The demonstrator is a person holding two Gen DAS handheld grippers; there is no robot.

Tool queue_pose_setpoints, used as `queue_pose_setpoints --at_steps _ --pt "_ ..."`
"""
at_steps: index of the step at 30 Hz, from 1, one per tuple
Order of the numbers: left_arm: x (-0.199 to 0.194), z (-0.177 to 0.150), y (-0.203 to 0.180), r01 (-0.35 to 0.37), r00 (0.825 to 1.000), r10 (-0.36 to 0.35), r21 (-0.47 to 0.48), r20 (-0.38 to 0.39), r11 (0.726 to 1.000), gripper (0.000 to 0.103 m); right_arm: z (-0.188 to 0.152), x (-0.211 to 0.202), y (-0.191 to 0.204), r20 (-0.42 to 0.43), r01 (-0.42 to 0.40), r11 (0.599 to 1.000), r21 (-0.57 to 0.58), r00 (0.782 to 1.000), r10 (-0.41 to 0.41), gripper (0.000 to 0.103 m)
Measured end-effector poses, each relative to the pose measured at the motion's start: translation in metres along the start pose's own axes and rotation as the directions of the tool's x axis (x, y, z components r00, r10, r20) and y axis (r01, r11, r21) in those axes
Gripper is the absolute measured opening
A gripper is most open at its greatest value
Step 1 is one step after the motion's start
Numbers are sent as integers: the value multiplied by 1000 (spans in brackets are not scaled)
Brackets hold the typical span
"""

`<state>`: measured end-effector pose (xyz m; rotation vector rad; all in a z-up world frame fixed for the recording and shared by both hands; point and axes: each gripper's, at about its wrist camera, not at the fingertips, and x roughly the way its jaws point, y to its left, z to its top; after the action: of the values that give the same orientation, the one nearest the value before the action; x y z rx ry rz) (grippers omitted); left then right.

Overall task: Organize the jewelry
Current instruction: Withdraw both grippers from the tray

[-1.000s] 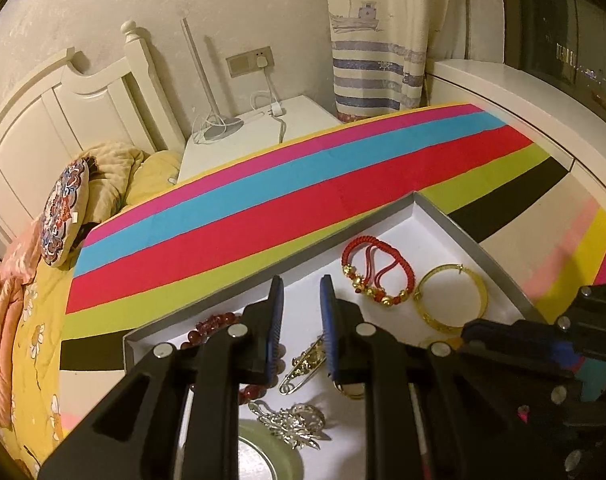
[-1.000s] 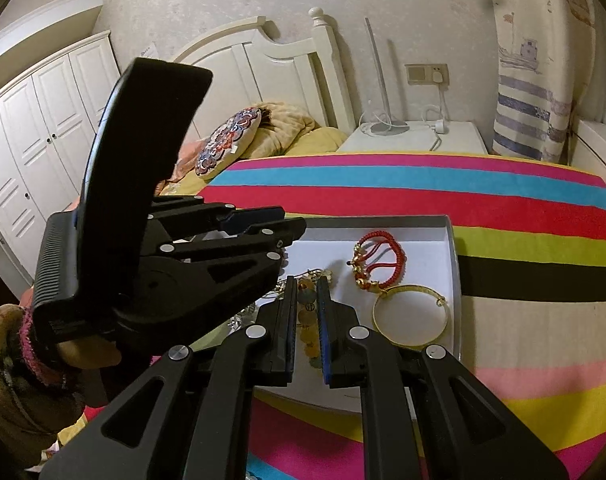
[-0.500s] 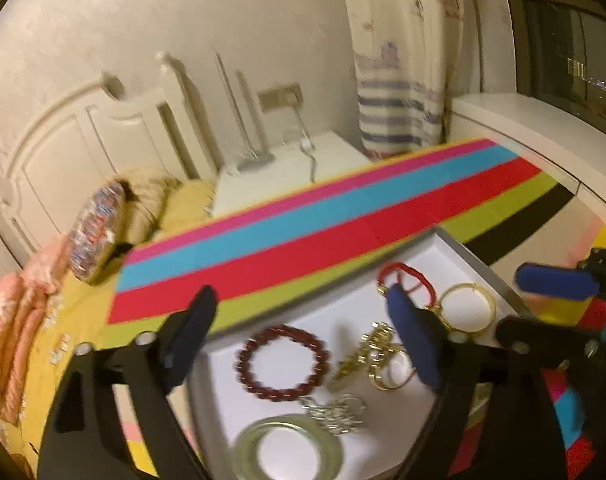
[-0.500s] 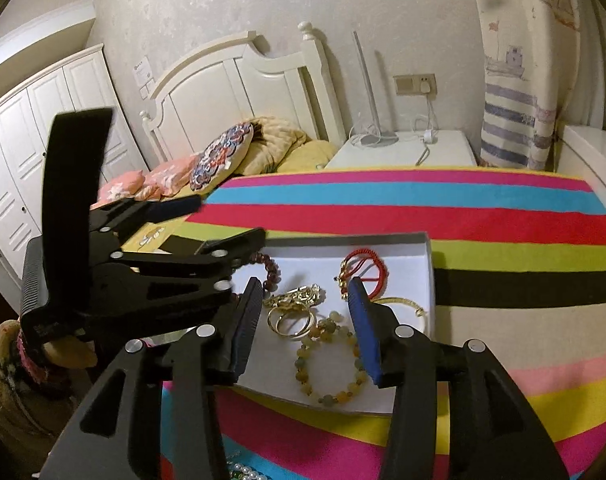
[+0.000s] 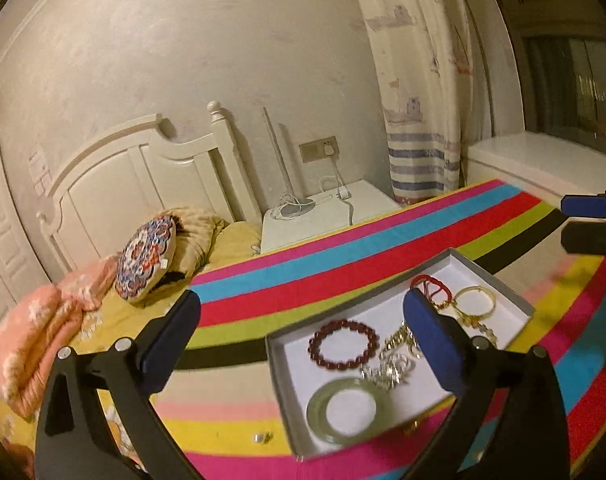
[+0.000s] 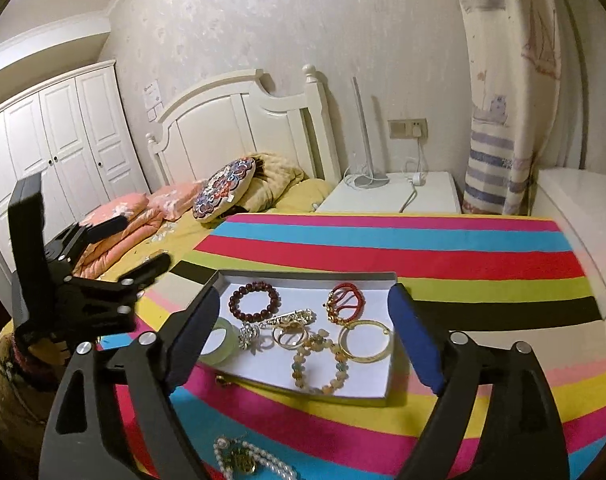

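R gripper [image 6: 303, 338] is spread wide w/ nothing between the jaws, hovering above the near edge of the tray [image 6: 303, 275]; L gripper [image 5: 303, 340] is likewise wide open and empty, held up over the tray's left side. Tray sits on the striped cloth [image 6: 443, 256] and holds most of the pieces: dark red bead bracelet [image 6: 254, 301], red cord bracelet [image 6: 345, 302], gold bangle [image 6: 365, 340], amber bead strand [image 6: 319, 364], pale jade bangle [image 6: 221, 343], silver brooch [image 6: 249, 334] and a gold ring/clip tangle in the middle. Pearl necklace [image 6: 247, 462] lies outside the tray on the cloth, just below the R gripper — prob. next to go in. Judging by looks: pearls are light, limp, slippery, so they'd sag and swing; pinch a bunched section, not one bead. Bangles are rigid; the jade one is likely brittle and slick, so grip across the rim, gently. Cord and elastic pieces are soft, forgiving, easy to snag on neighbours.
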<state>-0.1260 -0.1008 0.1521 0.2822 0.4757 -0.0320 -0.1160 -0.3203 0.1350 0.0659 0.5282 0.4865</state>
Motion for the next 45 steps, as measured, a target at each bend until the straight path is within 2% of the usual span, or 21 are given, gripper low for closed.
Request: queue_pose_setpoints --at_steps 8,18,23,28,45 --pt "-49 -59 29 -52 998 53 -62 21 997 100 -22 -28 -2 -6 43 999 -16 999 -44 86" --pt "-59 -141 39 -24 996 10 -164 -87 986 100 -89 -29 12 -152 84 994 -77 984 -95 86" --pt "-52 -161 36 3 991 -31 -208 -128 978 100 -120 -23 20 -208 96 991 -92 971 -114 86" --pt "-48 -175 23 19 987 -48 -188 -152 982 100 -143 -13 18 -262 103 992 -73 958 -118 86" --pt "-31 -200 20 24 972 -74 -219 -225 975 100 -157 5 10 -316 121 992 -20 941 -121 86"
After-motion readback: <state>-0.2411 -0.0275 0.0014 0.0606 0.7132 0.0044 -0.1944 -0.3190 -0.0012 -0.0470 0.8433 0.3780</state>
